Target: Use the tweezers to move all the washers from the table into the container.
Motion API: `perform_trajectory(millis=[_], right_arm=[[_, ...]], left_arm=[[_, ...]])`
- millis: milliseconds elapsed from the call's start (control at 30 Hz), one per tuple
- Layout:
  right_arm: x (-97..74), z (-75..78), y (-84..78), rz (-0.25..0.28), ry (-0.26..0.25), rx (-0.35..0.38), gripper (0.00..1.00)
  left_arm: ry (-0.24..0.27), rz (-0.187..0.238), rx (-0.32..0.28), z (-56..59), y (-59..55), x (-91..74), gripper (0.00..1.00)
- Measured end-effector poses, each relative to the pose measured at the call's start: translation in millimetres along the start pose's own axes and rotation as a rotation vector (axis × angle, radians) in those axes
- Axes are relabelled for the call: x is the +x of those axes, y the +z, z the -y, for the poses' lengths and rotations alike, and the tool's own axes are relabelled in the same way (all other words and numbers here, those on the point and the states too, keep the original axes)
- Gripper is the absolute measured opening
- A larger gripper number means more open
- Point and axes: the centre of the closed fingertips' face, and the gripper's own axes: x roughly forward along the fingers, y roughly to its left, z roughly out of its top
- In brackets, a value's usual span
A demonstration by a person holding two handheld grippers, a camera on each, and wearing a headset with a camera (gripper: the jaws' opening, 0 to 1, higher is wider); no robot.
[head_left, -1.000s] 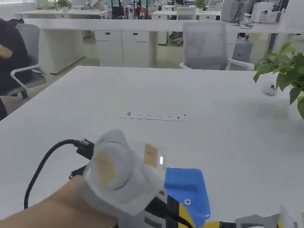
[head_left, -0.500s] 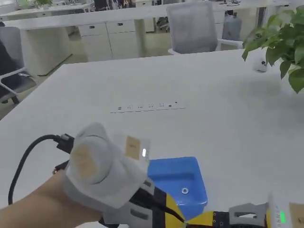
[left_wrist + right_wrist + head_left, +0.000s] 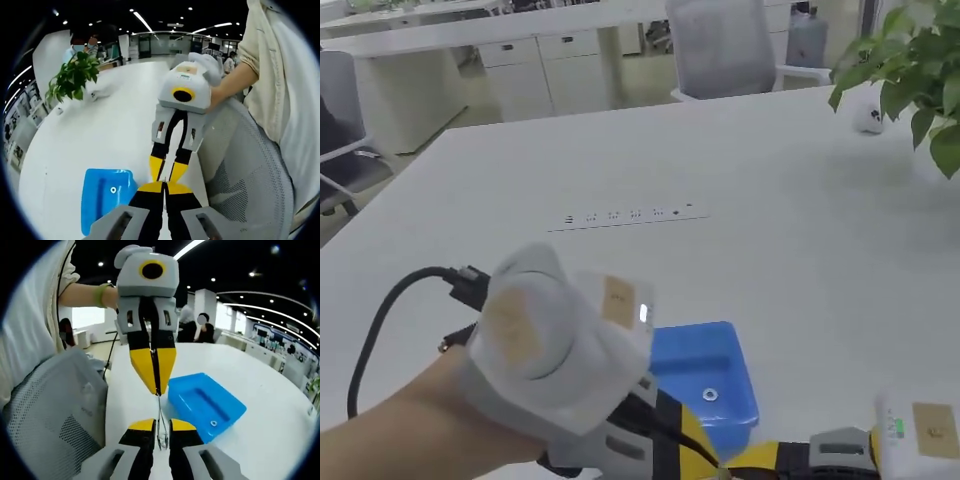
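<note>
Your left gripper comes down from the top centre of the right gripper view. Its yellow jaws are pressed flat together, with one end of the tweezers pinched at their tip. From there the thin metal tweezers run straight down the middle of the frame into your right gripper. That gripper's jaws stand only a narrow slot apart, one on each side of the tweezers. You cannot tell from here whether their pads actually press on the metal.

In the left gripper view the two sets of yellow tips meet nose to nose at lower centre. Your own pair is closed on a dark line, and the other pair shows a slim gap.

In the head view both grippers sit along the bottom edge, the left one's white body filling the lower left. The blue container lies just right of it, at lower centre on the white table. One washer lies flat inside the container, near its lower right corner. The same washer shows as a small ring on the container floor in both gripper views.

Farther up the table, at mid-frame, is a row of sockets. A plant fills the upper right corner, and a chair stands at top centre.
</note>
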Motion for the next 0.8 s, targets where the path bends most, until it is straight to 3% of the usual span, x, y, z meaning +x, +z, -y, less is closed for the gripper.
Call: perform_trajectory(millis=[300, 467, 533, 700, 800], right_arm=[[0.3, -3.7, 6.1, 0.021, 0.009, -0.008, 0.02], [2.0, -1.9, 4.2, 0.014, 0.004, -0.014, 0.02], [5.1, -3.5, 2.0, 0.019, 0.025, 0.027, 0.03], [3.1, -3.9, 6.3, 0.032, 0.021, 0.003, 0.03], [4.0, -3.5, 6.1, 0.032, 0.024, 0.009, 0.03]], left_arm=[[-0.001, 0.013, 0.010, 2.6, 5.7, -5.1, 0.00], [0.003, 0.001, 0.015, 2.3, 0.9, -4.8, 0.00], [-0.011, -0.014, -0.011, 3.5, -4.0, -4.1, 0.00], [-0.002, 0.000, 0.004, 1.5, 3.3, -5.8, 0.00], [-0.001, -0.009, 0.008, 0.9, 2.0, -5.5, 0.00]])
